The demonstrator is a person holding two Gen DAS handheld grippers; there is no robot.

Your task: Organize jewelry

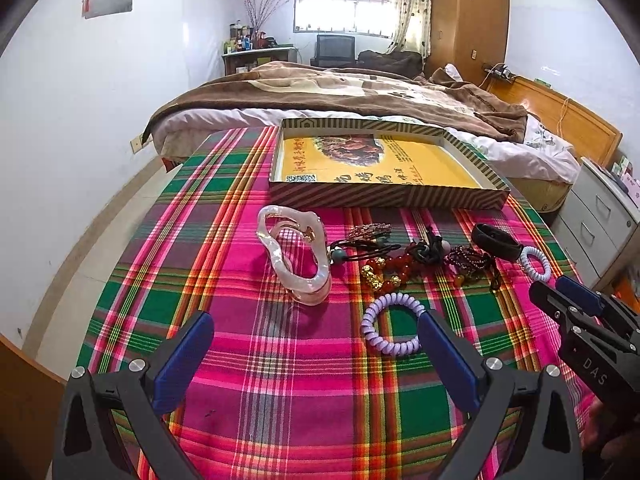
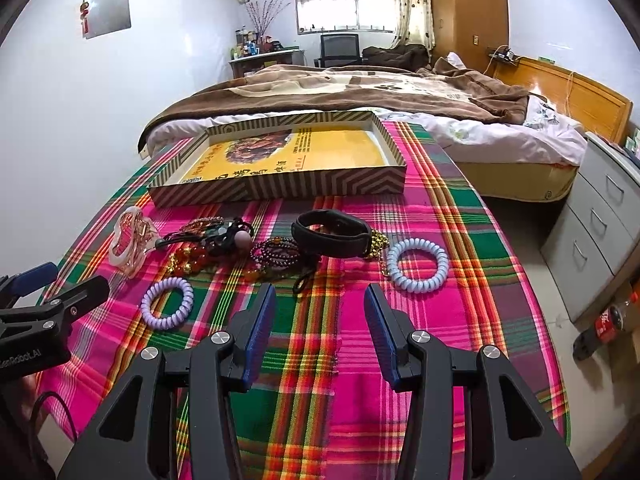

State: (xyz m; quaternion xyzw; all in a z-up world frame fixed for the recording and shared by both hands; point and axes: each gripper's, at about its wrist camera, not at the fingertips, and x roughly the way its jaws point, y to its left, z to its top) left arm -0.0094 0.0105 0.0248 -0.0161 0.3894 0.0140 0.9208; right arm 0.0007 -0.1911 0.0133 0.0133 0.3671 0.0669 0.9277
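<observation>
Coil hair tie, purple [image 1: 391,324], lies on the plaid cloth [image 1: 280,360] touching the spread, empty left gripper [image 1: 316,354] at its right jaw; judged light, springy, slippery: pinch across one coil side; right gripper [image 2: 320,332] likewise spread, empty.

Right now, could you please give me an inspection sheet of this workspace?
Surface: plaid cloth, flat over the table.
Job's things: shallow striped box, empty; purple coil tie, blue coil tie, black band, pearly claw clip and beaded bracelets loose on the cloth.
Clutter: nothing seen on the cloth.
Grippers: left tongs open, empty; right tongs open, empty.
Cables: black lead by the left tongs.
Surroundings: bed, grey drawers, cola bottle on the floor.
</observation>
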